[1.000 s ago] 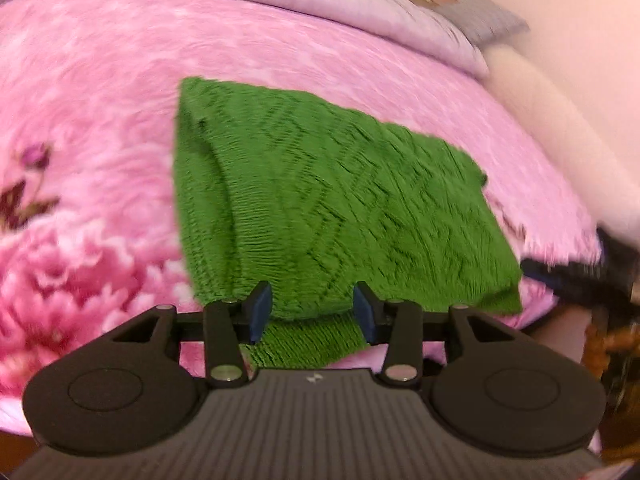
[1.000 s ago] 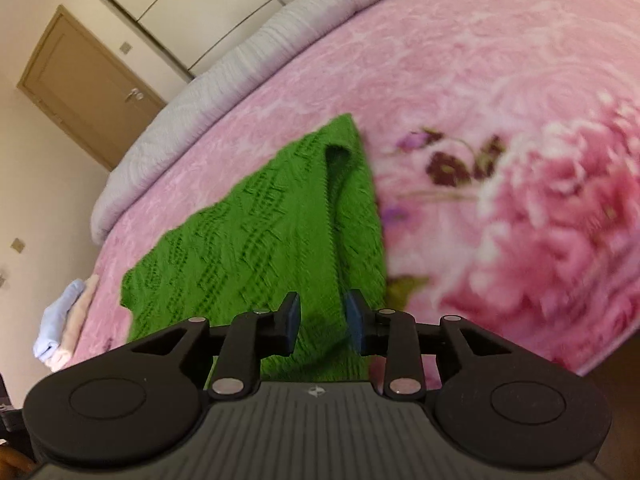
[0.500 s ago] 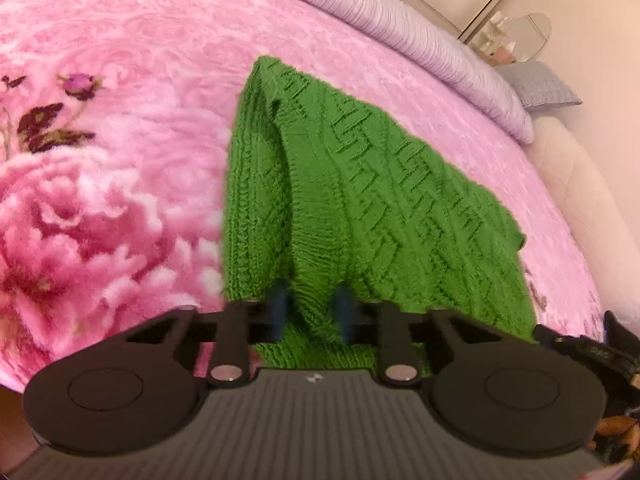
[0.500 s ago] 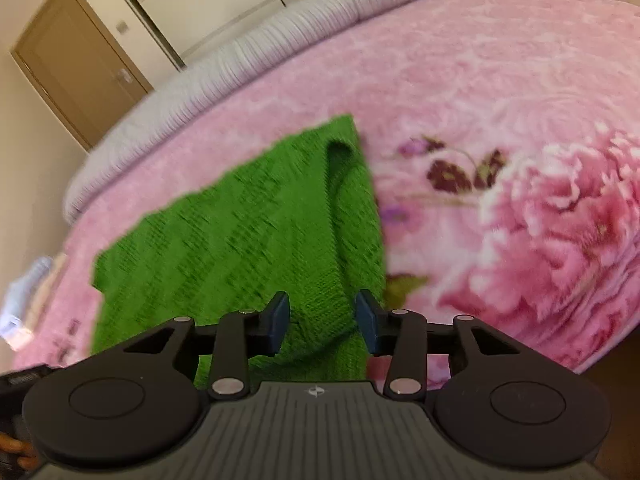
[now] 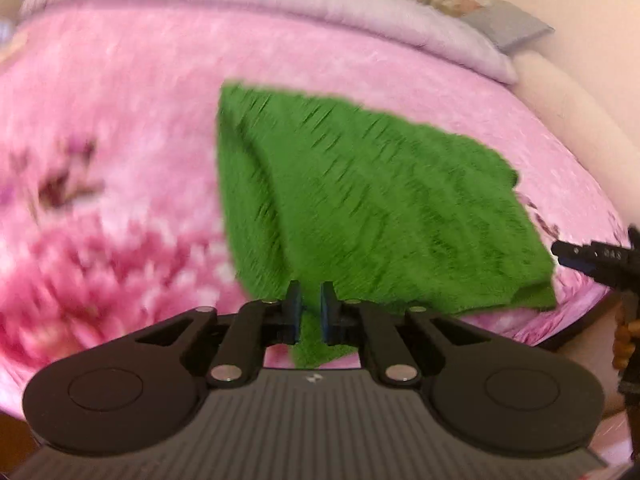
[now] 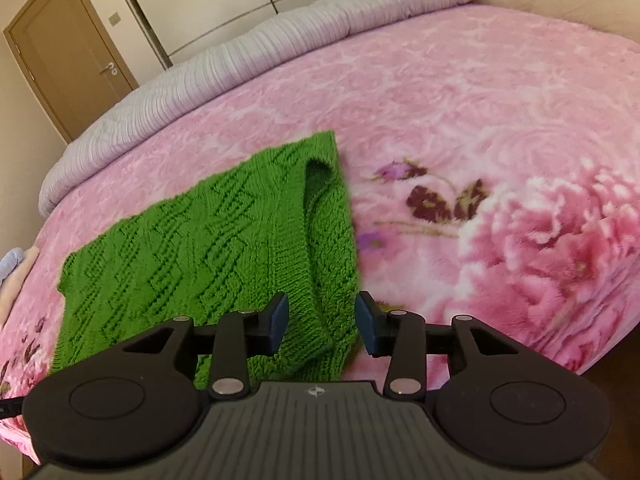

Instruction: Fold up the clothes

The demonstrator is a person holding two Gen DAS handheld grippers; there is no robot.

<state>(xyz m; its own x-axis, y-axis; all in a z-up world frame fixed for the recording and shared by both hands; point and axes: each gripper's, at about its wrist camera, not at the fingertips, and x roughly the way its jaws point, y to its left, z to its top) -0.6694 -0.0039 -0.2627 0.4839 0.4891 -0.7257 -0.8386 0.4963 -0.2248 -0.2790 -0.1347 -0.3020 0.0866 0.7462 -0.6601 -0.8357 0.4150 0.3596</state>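
A green cable-knit sweater [image 5: 380, 200] lies folded on a pink floral blanket [image 5: 120, 100]. The left wrist view is motion-blurred. In it my left gripper [image 5: 310, 310] is at the sweater's near edge, its jaws nearly together with a strip of green knit pinched between them. In the right wrist view the sweater [image 6: 208, 248] spreads left and ahead. My right gripper [image 6: 322, 320] is open, its blue-padded fingers standing on either side of the sweater's near right corner. The right gripper [image 5: 592, 258] also shows at the far right of the left wrist view.
A lilac quilt [image 6: 240, 60] is rolled along the far side of the bed. Behind it stand a brown door [image 6: 68, 60] and wardrobe panels. Folded pale clothes [image 6: 12, 264] lie at the left bed edge. A grey pillow [image 5: 504, 26] sits at back right.
My left gripper's jaws have come together on the sweater's near edge. My right gripper's jaws have spread wider. Both views have swung over the bed.
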